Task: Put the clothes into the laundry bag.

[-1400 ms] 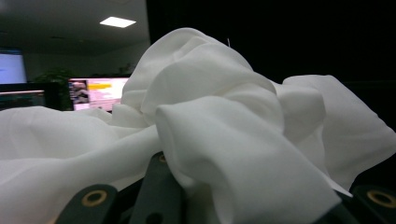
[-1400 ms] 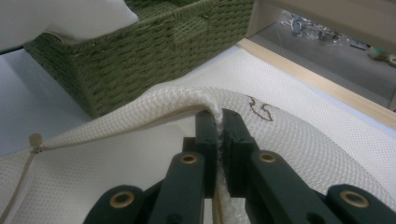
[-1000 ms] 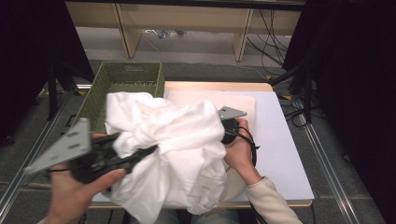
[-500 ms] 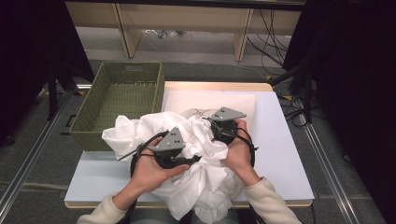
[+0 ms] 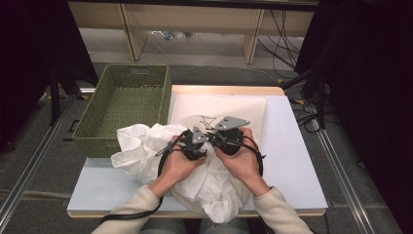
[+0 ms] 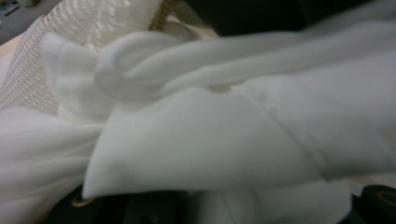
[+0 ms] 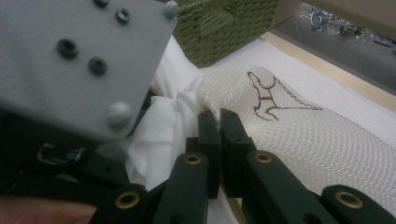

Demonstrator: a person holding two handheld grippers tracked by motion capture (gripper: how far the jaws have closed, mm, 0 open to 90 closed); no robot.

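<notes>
A crumpled white cloth (image 5: 139, 156) lies on the near part of the table (image 5: 292, 165), bunched under both hands. A white mesh bag (image 5: 219, 105) with a brown line drawing lies flat behind it. My right gripper (image 7: 217, 116) is shut on the edge of the mesh bag (image 7: 303, 135), right beside the white cloth (image 7: 159, 126). My left gripper (image 5: 195, 145) sits close against the right gripper (image 5: 228, 132), pressed into the cloth. In the left gripper view the white cloth (image 6: 210, 140) covers the jaws, with the mesh bag (image 6: 93, 18) behind it.
A green woven basket (image 5: 131, 97) stands at the table's far left, with nothing showing inside it. Bare table surface lies to the right of the hands. The left gripper's grey plate (image 7: 70, 60) blocks the upper left of the right gripper view.
The left gripper came down from high at the left, carrying the cloth, and now sits beside the right gripper. The cloth has dropped from a raised heap onto the table.
</notes>
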